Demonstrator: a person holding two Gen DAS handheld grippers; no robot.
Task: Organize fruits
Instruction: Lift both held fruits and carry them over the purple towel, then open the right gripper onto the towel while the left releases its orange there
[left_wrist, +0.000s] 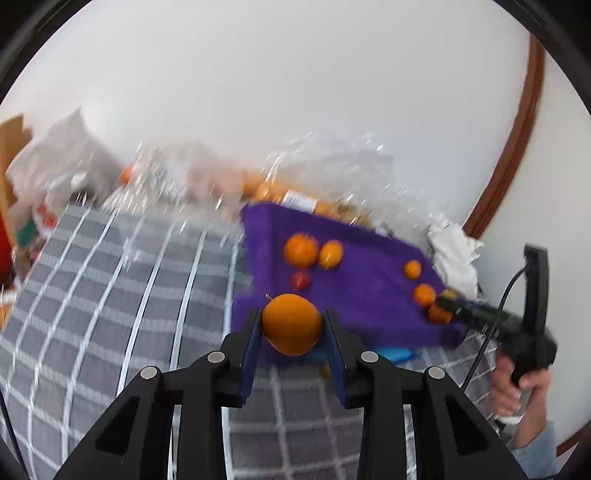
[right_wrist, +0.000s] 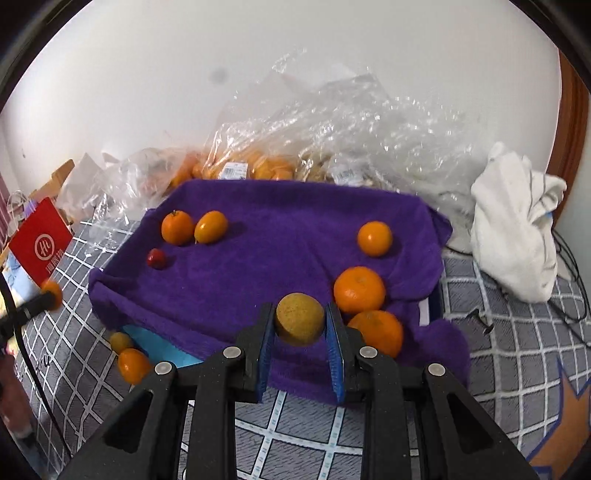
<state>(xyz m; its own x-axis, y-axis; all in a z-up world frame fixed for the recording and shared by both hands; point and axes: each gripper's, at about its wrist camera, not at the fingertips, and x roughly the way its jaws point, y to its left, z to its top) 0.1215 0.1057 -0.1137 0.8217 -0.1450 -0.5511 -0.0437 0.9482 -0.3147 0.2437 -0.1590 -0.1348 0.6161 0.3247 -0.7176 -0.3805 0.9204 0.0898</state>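
Fruits, loose, on and around a purple towel (right_wrist: 258, 266) spread over a grey checked cloth (right_wrist: 74, 354).

Far left: red card (right_wrist: 38, 245) with a white round logo, standing at the edge of the checked cloth. Left gripper (left_wrist: 291, 325), fingers pressed against both sides of a large orange (left_wrist: 291, 324), held above the near edge of the towel in the left wrist view; in the right wrist view the same gripper shows only as a blurred tip at the left edge.

Near left, on the checked cloth beside the towel's corner: one small yellow-brown fruit (right_wrist: 121, 341) touching one small orange fruit (right_wrist: 133, 364).

Towel, left part: one tangerine (right_wrist: 177, 227) touching an oval orange fruit (right_wrist: 210, 227); one small red fruit (right_wrist: 157, 258) just in front of them.

Centre: right gripper (right_wrist: 300, 325), clamped on a dull yellow round fruit (right_wrist: 300, 324), over the towel's near edge.

Towel, right part: one small tangerine (right_wrist: 374, 238) alone; two larger tangerines, rear (right_wrist: 359, 290) and front (right_wrist: 378, 332), close together just beside the right gripper.

Rear: clear plastic bags (right_wrist: 332, 129) holding more orange fruit, against the wall.

Far right: crumpled white cloth (right_wrist: 513, 229).
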